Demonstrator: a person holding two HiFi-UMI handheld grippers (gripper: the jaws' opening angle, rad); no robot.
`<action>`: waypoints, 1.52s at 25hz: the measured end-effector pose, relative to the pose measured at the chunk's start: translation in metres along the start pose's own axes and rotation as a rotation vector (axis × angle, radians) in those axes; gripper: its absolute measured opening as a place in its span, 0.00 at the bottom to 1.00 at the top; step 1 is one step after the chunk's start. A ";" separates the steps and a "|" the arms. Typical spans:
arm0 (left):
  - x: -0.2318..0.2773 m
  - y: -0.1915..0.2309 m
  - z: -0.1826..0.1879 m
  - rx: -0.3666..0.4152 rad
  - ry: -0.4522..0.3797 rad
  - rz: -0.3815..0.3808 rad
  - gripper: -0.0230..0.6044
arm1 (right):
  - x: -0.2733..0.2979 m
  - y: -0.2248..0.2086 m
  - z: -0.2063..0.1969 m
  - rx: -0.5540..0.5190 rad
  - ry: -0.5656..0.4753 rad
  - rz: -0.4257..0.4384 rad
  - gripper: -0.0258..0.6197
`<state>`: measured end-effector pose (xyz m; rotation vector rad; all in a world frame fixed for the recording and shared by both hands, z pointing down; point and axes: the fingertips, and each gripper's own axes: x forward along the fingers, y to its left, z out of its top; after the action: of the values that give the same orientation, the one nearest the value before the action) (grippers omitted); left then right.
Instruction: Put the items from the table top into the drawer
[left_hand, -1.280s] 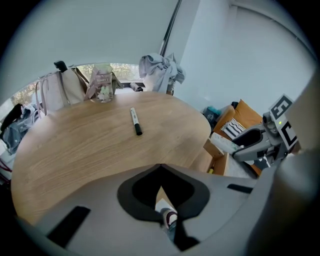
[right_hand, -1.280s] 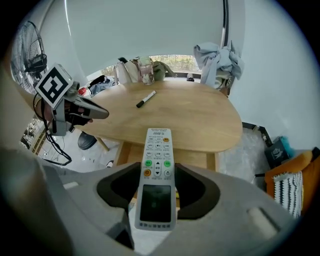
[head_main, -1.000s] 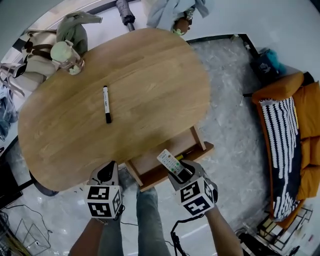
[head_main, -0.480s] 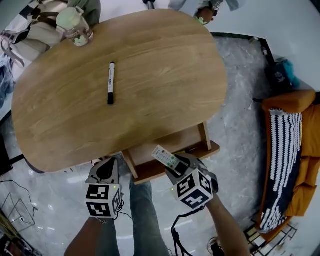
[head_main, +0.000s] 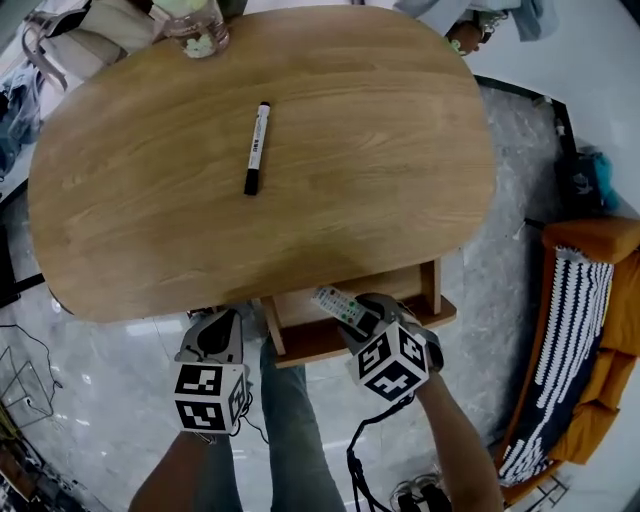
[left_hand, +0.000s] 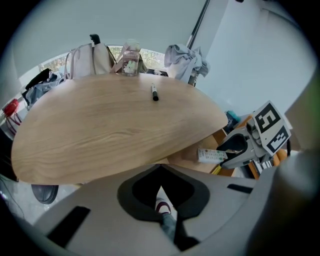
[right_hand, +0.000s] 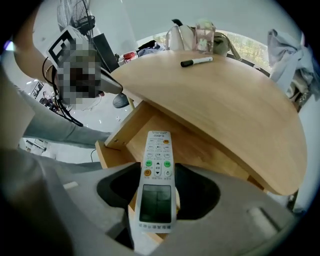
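My right gripper (head_main: 358, 318) is shut on a white remote control (head_main: 337, 305), which lies lengthways between the jaws with its buttons up (right_hand: 156, 170). It hangs over the open wooden drawer (head_main: 300, 345) under the table's near edge. The drawer floor (right_hand: 197, 147) looks bare below the remote. A black-and-white marker pen (head_main: 257, 148) lies on the oval wooden table (head_main: 380, 190), far from both grippers. My left gripper (head_main: 220, 320) is below the table's edge, left of the drawer, with its jaws together and nothing in them (left_hand: 160, 167).
A glass jar (head_main: 195, 25) stands at the table's far left edge, with bags (head_main: 85, 40) behind it. An orange sofa with a striped blanket (head_main: 590, 330) is at the right. The person's grey trouser leg (head_main: 290, 430) is under the drawer front.
Both grippers have sunk lower. The right one has rolled and brought the remote down over the drawer. The table has shifted right and down in the head view.
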<state>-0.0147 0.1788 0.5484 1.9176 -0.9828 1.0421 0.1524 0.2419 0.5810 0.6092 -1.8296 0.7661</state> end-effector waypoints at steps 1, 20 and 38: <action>0.000 0.002 0.001 -0.004 -0.002 0.003 0.02 | 0.002 -0.001 0.001 -0.007 0.000 -0.001 0.37; -0.003 0.010 0.010 0.011 0.007 -0.015 0.02 | 0.000 -0.014 0.002 0.071 -0.023 -0.029 0.39; -0.046 0.036 0.069 0.056 -0.056 -0.032 0.02 | -0.056 -0.001 0.058 0.261 -0.113 -0.154 0.39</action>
<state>-0.0404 0.1163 0.4882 2.0113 -0.9603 1.0128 0.1374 0.2012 0.5127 0.9683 -1.7726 0.8884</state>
